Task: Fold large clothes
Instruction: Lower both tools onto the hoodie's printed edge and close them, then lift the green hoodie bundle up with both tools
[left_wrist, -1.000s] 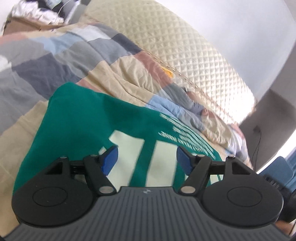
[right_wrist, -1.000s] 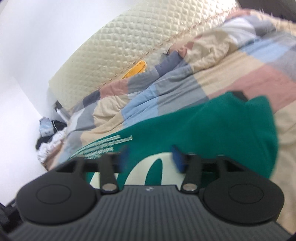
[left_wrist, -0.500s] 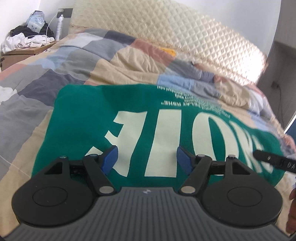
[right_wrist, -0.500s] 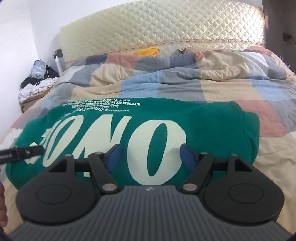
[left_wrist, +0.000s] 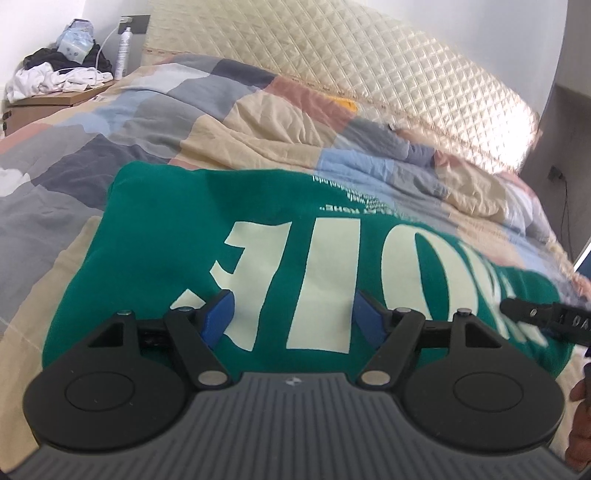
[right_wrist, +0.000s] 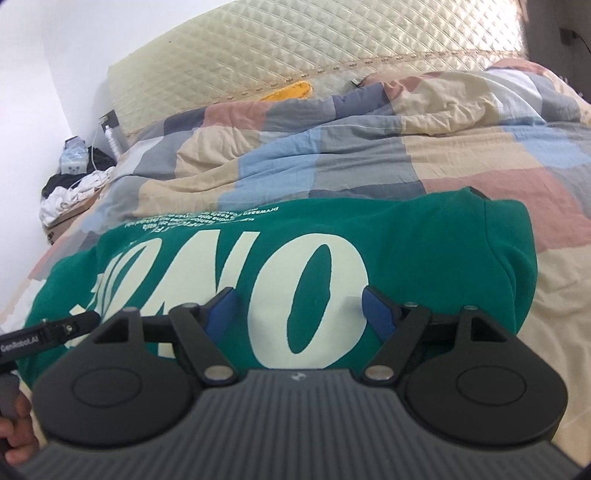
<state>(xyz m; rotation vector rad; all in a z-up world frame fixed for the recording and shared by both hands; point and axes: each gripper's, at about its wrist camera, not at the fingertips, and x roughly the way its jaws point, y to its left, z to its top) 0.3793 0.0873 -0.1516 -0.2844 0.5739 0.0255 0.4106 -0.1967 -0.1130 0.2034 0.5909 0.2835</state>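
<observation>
Left wrist view: the left gripper (left_wrist: 291, 314) and the right gripper (right_wrist: 297, 310) hang wide open, holding nothing, over the folded green printed sweatshirt (left_wrist: 177, 229); the right's jaws have just been opening. This fold looks finished; next needs a fresh edge pinch.

Left gripper (left_wrist: 291, 314) hovers agape over green sweatshirt (left_wrist: 177, 229) (folded) on quilt (left_wrist: 110, 122).

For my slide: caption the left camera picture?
Open left gripper above folded green sweatshirt on patchwork quilt.
</observation>
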